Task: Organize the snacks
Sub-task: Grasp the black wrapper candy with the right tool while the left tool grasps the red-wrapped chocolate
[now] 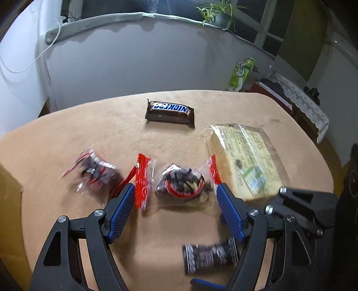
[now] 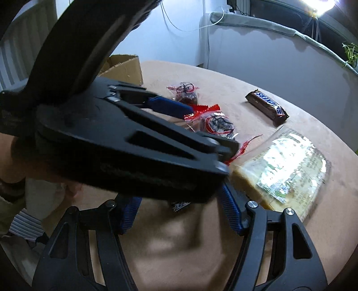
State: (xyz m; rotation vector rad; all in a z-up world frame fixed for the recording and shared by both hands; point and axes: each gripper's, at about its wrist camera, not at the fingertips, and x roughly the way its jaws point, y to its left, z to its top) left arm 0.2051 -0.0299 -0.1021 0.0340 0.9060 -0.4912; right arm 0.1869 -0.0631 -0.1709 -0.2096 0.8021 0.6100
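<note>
On the tan table (image 1: pixel 67 138) lie a Snickers bar (image 1: pixel 169 113), two clear red-edged candy packs, one in the middle (image 1: pixel 182 184) and one to the left (image 1: pixel 96 173), a large wrapped pale cake block (image 1: pixel 246 161) and a small dark striped pack (image 1: pixel 209 255). My left gripper (image 1: pixel 174 192) is open, its blue pads on either side of the middle candy pack, not touching it. My right gripper (image 2: pixel 179 199) is open and empty; the left gripper's body (image 2: pixel 125 145) crosses in front of it and hides its tips. The Snickers bar (image 2: pixel 266 107), the cake block (image 2: pixel 282 167) and both candy packs (image 2: pixel 219 123) show there too.
An open cardboard box (image 2: pixel 124 67) stands at the table's far left corner. A grey wall with a padded ledge and a potted plant (image 1: pixel 220 15) lies behind the table. A green bag (image 1: pixel 240 73) and a lace-covered piece of furniture (image 1: pixel 299 98) stand to the right.
</note>
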